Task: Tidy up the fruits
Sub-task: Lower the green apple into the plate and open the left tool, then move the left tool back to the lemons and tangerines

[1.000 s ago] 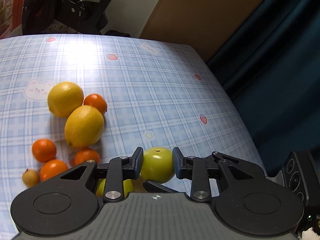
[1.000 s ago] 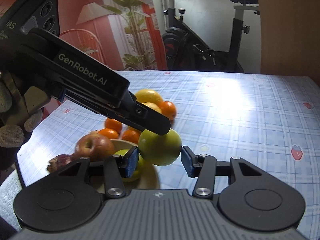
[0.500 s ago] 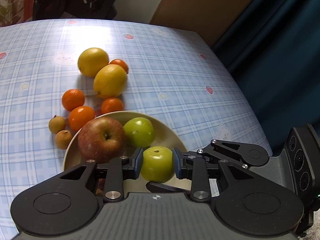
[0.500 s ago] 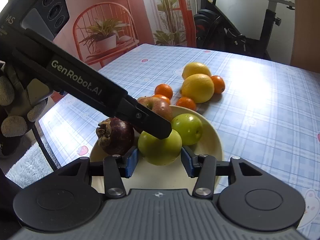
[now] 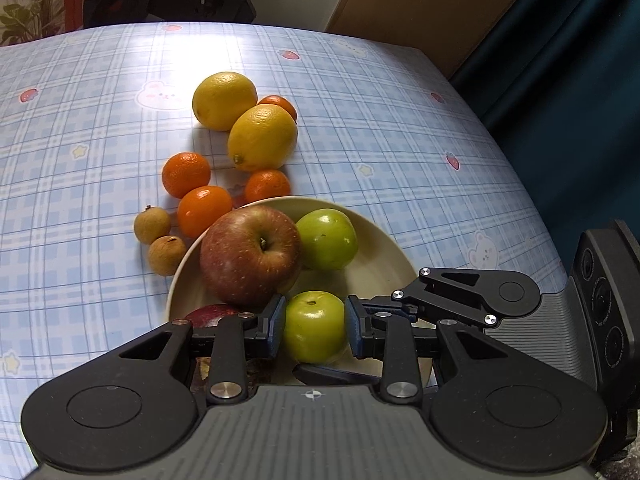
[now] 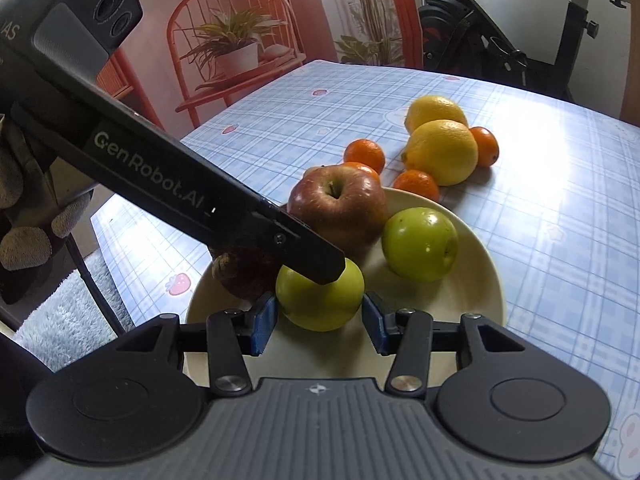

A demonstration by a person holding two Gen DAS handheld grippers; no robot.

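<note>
Left wrist view shows the left gripper (image 5: 314, 326) with its jaws clamped on a green apple (image 5: 315, 327) over the cream plate (image 5: 394, 258). Right gripper's (image 6: 319, 321) jaws flank it, contact unclear. Firm, smooth, probably bruisable; best held across its widest middle.

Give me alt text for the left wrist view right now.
The left gripper is shut on a green apple just above a cream plate that already holds a red apple and another green apple. Behind the plate, two lemons, tangerines and two small brown fruits lie on the checked tablecloth.
</note>
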